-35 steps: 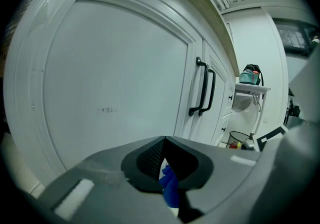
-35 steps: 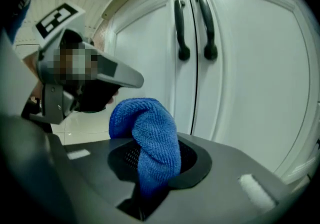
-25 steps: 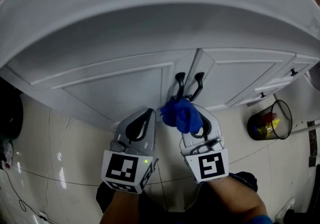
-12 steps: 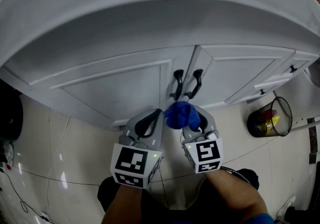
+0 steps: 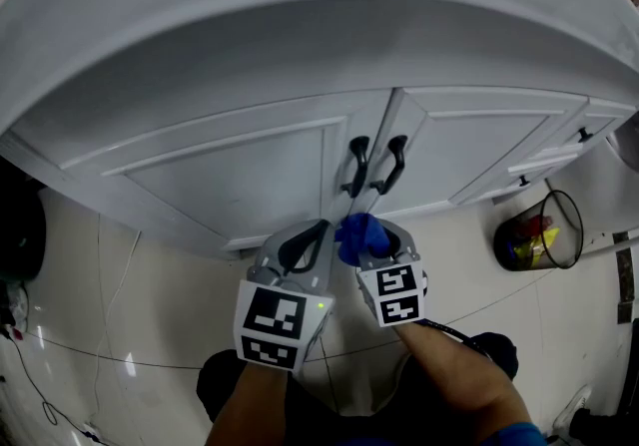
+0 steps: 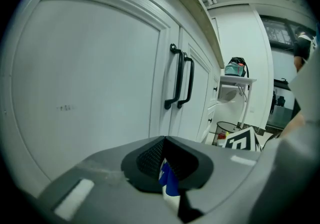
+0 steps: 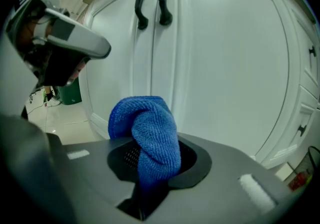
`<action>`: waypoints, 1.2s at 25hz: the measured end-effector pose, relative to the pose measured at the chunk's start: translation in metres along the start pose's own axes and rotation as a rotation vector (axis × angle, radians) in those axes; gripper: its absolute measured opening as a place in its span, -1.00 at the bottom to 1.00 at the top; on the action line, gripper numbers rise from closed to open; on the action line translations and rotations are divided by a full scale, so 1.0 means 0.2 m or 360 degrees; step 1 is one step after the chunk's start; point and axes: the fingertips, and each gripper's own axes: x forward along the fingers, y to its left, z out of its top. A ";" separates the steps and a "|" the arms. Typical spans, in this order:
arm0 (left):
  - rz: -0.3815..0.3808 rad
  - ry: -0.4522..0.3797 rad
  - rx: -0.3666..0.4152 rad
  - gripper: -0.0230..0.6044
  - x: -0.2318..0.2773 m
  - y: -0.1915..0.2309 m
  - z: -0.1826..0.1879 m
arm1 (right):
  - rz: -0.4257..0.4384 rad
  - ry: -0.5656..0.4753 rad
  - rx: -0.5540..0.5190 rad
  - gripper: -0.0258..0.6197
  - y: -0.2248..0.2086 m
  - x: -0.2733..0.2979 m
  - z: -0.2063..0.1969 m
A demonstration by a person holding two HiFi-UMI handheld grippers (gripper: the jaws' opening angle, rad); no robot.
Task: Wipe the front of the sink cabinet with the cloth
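White tiled floor [image 5: 130,314] runs under the sink cabinet [image 5: 250,175], whose two black handles [image 5: 374,167] flank the door seam. Just below those handles the blue cloth [image 7: 147,133] sits bunched in the right tongs [image 7: 150,160], which are clamped tight on it; the wad looks just short of the doors. Below and left of the handles, the left tongs [image 6: 165,140] are closed tip to tip; I cannot tell what the blue sliver behind the tips is. Best to press the wad flat against the panel, then sweep in overlapping strokes around the handles.
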 end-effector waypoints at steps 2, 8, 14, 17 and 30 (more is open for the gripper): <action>-0.0008 0.0018 0.0012 -0.92 0.01 -0.01 -0.01 | 0.0004 0.0082 -0.0016 -0.64 0.00 0.05 -0.08; -0.0021 0.0041 0.0047 -0.92 0.02 -0.05 -0.03 | -0.0017 0.0214 0.0001 -0.64 -0.04 0.10 -0.20; -0.0055 0.0021 0.0065 -0.92 0.04 -0.11 -0.01 | -0.0023 0.0241 0.0005 -0.64 -0.07 0.03 -0.18; -0.0065 -0.0014 0.0083 -0.92 0.05 -0.13 0.02 | -0.0049 0.0188 0.0047 -0.64 -0.11 -0.07 -0.07; 0.0009 -0.0153 0.0236 -0.92 0.07 -0.24 0.12 | -0.0282 -0.0974 0.0015 -0.64 -0.36 -0.88 1.04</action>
